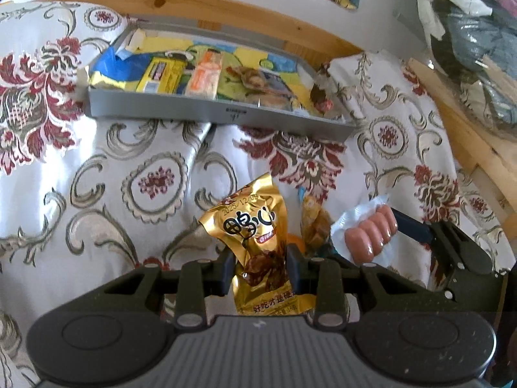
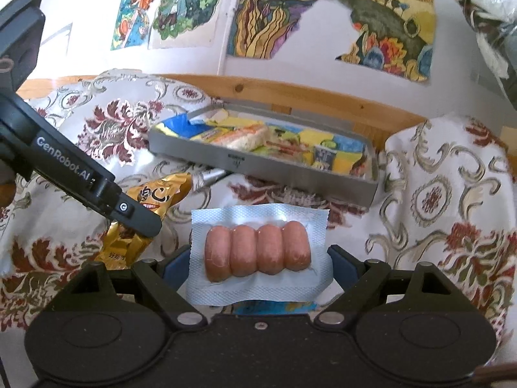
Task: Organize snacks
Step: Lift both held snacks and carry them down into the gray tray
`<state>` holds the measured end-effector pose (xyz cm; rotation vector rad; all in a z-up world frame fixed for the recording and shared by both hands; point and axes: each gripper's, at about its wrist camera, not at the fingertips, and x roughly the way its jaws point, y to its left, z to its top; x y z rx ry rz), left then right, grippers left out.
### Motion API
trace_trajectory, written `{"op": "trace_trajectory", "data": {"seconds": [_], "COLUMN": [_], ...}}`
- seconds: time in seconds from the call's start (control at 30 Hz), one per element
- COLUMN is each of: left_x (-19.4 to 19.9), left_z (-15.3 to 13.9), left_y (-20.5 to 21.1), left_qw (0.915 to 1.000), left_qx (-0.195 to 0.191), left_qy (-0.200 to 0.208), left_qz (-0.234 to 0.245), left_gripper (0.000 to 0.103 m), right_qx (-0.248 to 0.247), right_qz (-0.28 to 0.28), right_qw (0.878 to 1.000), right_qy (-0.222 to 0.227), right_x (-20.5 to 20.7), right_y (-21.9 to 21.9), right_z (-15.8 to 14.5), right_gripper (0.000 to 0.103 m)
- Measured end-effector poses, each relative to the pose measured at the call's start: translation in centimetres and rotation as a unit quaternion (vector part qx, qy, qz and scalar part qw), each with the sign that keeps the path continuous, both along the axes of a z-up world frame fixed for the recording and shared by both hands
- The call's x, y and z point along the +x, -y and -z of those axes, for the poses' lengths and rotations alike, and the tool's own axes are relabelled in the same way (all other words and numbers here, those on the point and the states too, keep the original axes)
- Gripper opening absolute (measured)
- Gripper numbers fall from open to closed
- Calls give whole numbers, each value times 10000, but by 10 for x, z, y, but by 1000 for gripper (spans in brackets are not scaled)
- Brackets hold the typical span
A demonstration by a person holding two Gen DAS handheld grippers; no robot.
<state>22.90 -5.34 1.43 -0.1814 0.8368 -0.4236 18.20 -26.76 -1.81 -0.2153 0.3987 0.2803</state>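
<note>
1. The left gripper (image 1: pixel 260 270) is clenched on a gold snack packet (image 1: pixel 255 226), its two fingers pressing the packet's lower half from either side so the packet stands upright between them.
2. The right gripper (image 2: pixel 258 266) grips a sealed pack of four sausages (image 2: pixel 257 249) by the pack's side edges, the pack lying flat and face-up between the fingers.
3. The two grippers are held side by side above a floral bedspread (image 1: pixel 97 177); in the left wrist view the sausage pack (image 1: pixel 368 236) shows just right of the gold packet, and in the right wrist view the gold packet (image 2: pixel 152 200) shows at left, pinched by the left gripper (image 2: pixel 142 223).
4. Between the two held packs, in the left wrist view, a crinkled amber wrapper (image 1: pixel 315 223) lies on the bedspread.
5. Farther out sits a shallow grey tray (image 1: pixel 213 111), apart from both grippers and resting on the bedspread near a wooden bed rail (image 1: pixel 258 16).
6. The tray already holds snacks: a blue-and-yellow bag (image 1: pixel 113 68), a yellow bar (image 1: pixel 161 74) and an orange-and-white packet (image 1: pixel 205 74).
7. Behind the rail, colourful drawings (image 2: pixel 274 9) hang on a white wall.
</note>
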Motion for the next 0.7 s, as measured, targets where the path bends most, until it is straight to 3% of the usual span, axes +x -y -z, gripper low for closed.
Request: {"op": "trace_trajectory", "data": {"seconds": [0.17, 0.3, 0.53, 0.7], "left_x": [17, 43, 98, 140], "left_z": [-12, -31, -68, -71], "left_y": [-7, -9, 6, 20], "left_qw": [9996, 9988, 9953, 9913], "left_qx": [-122, -128, -115, -239], "left_qy": [271, 481, 958, 1241], "left_qz": [-24, -20, -109, -374], "left_gripper": [36, 36, 37, 37], "right_qx": [147, -48, -118, -237], "right_qz": [201, 256, 275, 370], "right_qw": [9996, 9992, 9986, 9976], "right_qy": [129, 298, 444, 540], "right_x": [9, 25, 80, 127], "right_y": [3, 2, 7, 13], "right_z": [-14, -22, -46, -69], "right_gripper": [89, 89, 89, 89]}}
